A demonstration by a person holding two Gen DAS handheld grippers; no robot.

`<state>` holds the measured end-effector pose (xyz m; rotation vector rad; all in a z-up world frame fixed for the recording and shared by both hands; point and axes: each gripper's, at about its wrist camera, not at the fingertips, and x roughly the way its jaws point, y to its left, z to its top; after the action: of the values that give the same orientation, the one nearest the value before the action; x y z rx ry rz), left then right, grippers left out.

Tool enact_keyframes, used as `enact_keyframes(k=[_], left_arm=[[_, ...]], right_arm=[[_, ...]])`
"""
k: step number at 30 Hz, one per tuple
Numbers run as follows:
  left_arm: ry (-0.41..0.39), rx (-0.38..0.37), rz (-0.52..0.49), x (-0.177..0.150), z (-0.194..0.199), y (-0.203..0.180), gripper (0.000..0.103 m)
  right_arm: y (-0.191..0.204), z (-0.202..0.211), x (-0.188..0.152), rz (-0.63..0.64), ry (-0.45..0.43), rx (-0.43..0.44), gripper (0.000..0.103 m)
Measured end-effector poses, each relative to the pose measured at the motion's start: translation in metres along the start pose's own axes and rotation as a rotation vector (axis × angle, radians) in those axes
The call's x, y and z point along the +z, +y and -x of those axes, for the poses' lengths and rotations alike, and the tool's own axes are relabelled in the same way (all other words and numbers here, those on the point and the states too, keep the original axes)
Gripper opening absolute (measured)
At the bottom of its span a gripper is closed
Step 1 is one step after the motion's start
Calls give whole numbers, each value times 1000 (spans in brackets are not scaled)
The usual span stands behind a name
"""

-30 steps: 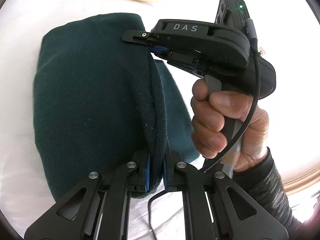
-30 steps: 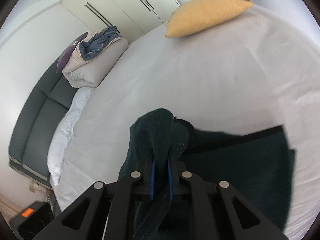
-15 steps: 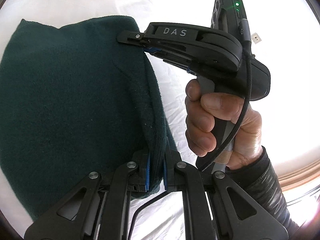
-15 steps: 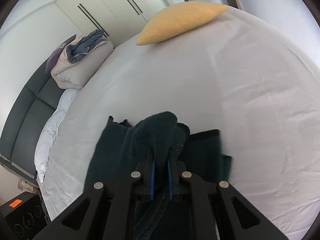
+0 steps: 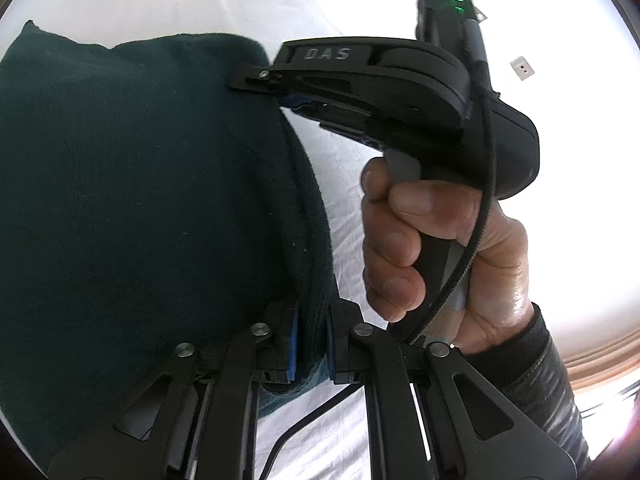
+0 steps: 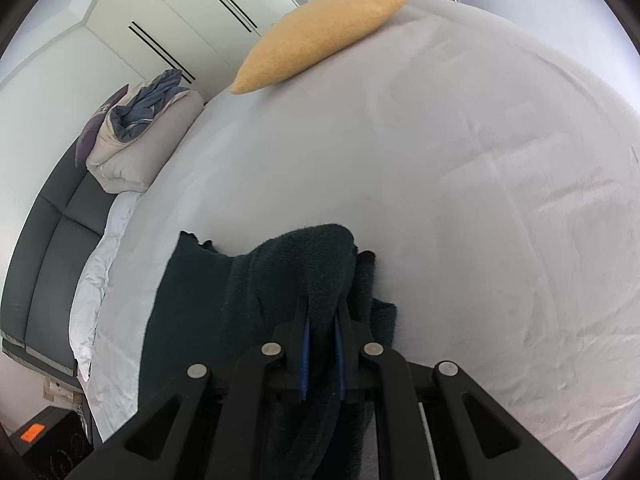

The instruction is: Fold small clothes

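Note:
A dark green knitted garment (image 5: 132, 200) lies spread over the white bed sheet (image 5: 352, 184). My left gripper (image 5: 311, 344) is shut on the ribbed edge of this garment, near the bottom of the left wrist view. Farther along the same edge my right gripper (image 5: 288, 98), held by a hand (image 5: 440, 248), pinches the cloth too. In the right wrist view the right gripper (image 6: 322, 352) is shut on a bunched fold of the dark green garment (image 6: 208, 304), whose flat part spreads to the left on the sheet.
A yellow pillow (image 6: 320, 36) lies at the far end of the white bed (image 6: 480, 200). A folded duvet with clothes (image 6: 140, 136) sits on a grey sofa (image 6: 44, 256) to the left. A black box with an orange label (image 6: 36, 436) stands on the floor.
Both grippers have carried the garment's edge across the bed, keeping their grip. In the right wrist view the flat part has swung from the right to the left and the gripper sits lower.

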<state>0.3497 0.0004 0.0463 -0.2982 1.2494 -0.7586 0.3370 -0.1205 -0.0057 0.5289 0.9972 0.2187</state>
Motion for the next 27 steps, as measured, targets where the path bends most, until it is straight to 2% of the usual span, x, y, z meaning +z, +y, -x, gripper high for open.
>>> enact_keyframes(k=[4, 6, 7, 8, 10, 12, 14, 17, 19, 25, 27], left_arm=[[-16, -19, 44, -3, 16, 14, 13], [-17, -32, 50, -7, 38, 19, 22], [-28, -52, 45, -11, 51, 20, 37], [-51, -92, 35, -16, 70, 22, 64], [-109, -144, 22, -26, 105, 28, 83], [-150, -167, 4, -31, 135, 43, 83], [-171, -114, 3, -33, 156, 68, 83], [-189, -68, 95, -30, 177, 116, 83], [-215, -53, 111, -29, 192, 135, 83], [-215, -13, 74, -21, 217, 163, 83], [-210, 4, 62, -26, 211, 157, 83]], right_arm=[[-10, -6, -1, -41, 33, 31, 14], [-16, -2, -4, -62, 32, 57, 17], [-17, 1, -6, -71, 31, 64, 20], [-19, 4, -10, -84, 33, 71, 21], [-21, 13, -16, -109, 33, 92, 27], [-24, 27, -25, -131, 20, 94, 33], [-27, 42, -39, -154, 15, 118, 33], [-30, 65, -64, -180, 2, 105, 36], [-30, 78, -83, -195, -7, 90, 38], [-13, 93, -126, -164, 33, -1, 38], [-8, 91, -132, -155, 43, -5, 38]])
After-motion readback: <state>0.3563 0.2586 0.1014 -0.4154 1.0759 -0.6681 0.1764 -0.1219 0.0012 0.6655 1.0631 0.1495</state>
